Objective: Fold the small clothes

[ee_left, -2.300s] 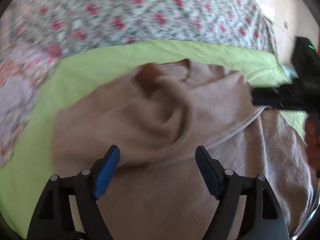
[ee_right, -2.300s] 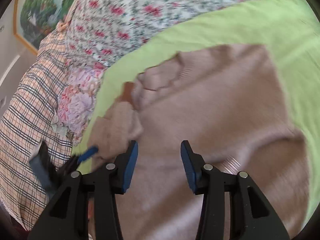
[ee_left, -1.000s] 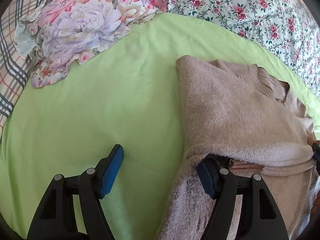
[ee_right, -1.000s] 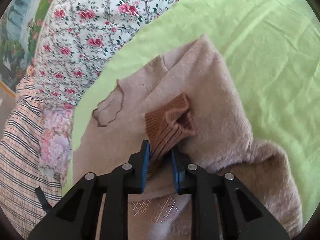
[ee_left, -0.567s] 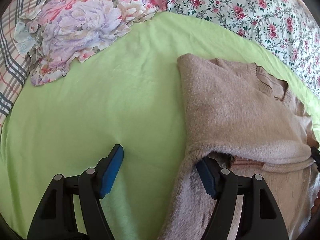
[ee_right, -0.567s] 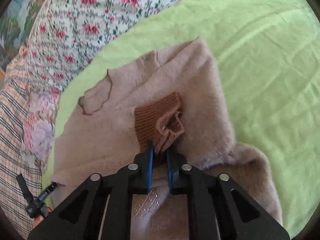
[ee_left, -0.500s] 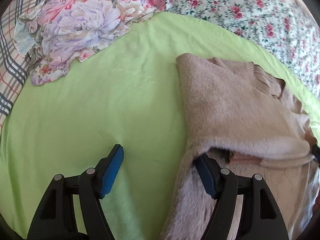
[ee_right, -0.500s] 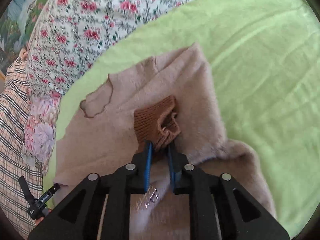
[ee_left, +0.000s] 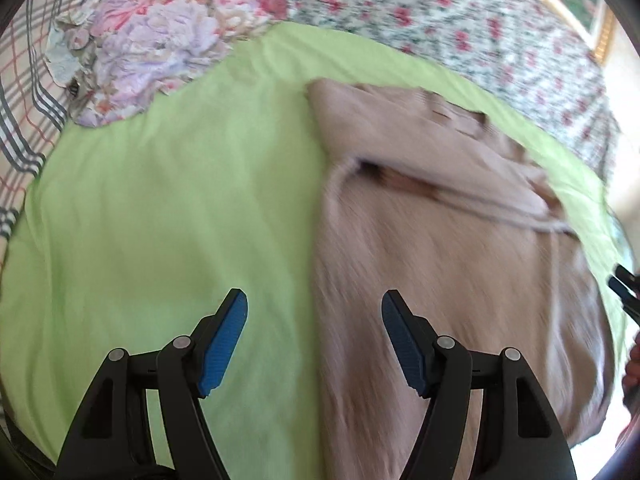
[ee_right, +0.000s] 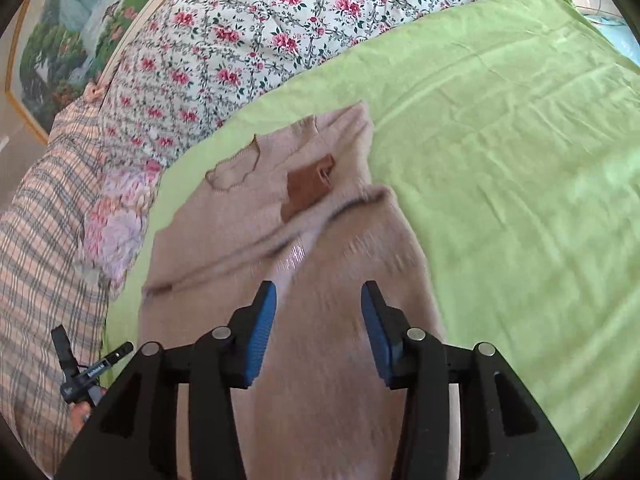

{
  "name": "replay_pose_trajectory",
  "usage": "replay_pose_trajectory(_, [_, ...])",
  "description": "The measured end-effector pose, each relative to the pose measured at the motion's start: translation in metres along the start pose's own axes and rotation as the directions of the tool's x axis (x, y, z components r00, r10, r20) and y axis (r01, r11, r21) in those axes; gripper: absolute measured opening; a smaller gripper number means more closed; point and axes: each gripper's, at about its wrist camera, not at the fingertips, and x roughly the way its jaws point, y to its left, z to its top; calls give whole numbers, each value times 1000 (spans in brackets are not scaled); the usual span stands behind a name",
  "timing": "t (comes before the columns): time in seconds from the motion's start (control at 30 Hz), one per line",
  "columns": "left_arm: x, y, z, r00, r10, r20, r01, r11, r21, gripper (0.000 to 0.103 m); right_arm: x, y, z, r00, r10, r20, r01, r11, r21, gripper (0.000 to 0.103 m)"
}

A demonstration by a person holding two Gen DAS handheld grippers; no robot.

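Note:
A beige sweater (ee_left: 440, 264) lies on the green sheet (ee_left: 168, 200), both sleeves folded across its chest. Its brown cuff (ee_right: 306, 188) rests loose on the chest near the neckline. My left gripper (ee_left: 315, 320) hovers over the sweater's left edge; its jaws are closing slightly and wide apart, gripping nothing. My right gripper (ee_right: 318, 312) hangs above the sweater's (ee_right: 320, 360) lower body. Its jaws are opening, and only the cloth below shows between them. Each gripper shows at the edge of the other's view: the left gripper (ee_right: 92, 372), the right gripper (ee_left: 622, 286).
A crumpled floral garment (ee_left: 160, 44) lies beyond the sheet's left corner, on a plaid blanket (ee_right: 44, 240). A rose-print quilt (ee_right: 280, 32) runs along the far edge. Bare green sheet (ee_right: 520, 160) stretches right of the sweater. A framed picture (ee_right: 60, 20) hangs behind.
My right gripper has let go of the brown cuff, opened and drawn back towards the hem. My left gripper has pulled back from under the folded sleeve along the sweater's side.

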Motion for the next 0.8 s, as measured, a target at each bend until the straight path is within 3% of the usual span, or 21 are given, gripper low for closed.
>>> replay_pose_trajectory(0.2, [-31, -8, -53, 991, -117, -64, 121, 992, 47, 71, -31, -15, -30, 994, 60, -96, -68, 995, -75, 46])
replay_pose_trajectory(0.3, [-41, -2, -79, 980, -169, -107, 174, 984, 35, 73, -49, -28, -51, 988, 23, -154, -43, 991, -127, 49])
replay_pose_trajectory(0.5, [-56, -8, -130, 956, -247, -159, 255, 966, 34, 73, -70, -56, -79, 977, 47, -209, -68, 993, -93, 50])
replay_pose_trajectory(0.63, [-53, -22, -154, 940, -272, -205, 290, 955, 58, 72, -65, -60, -96, 952, 145, -269, -171, 982, -77, 50])
replay_pose_trajectory(0.7, [-51, -28, -156, 939, -274, -207, 296, 951, 86, 72, -59, -59, -99, 939, 204, -278, -229, 971, -60, 50])
replay_pose_trajectory(0.8, [-51, -29, -155, 923, -327, -203, 349, 934, 81, 68, -50, -55, -102, 925, 257, -279, -280, 959, -44, 47])
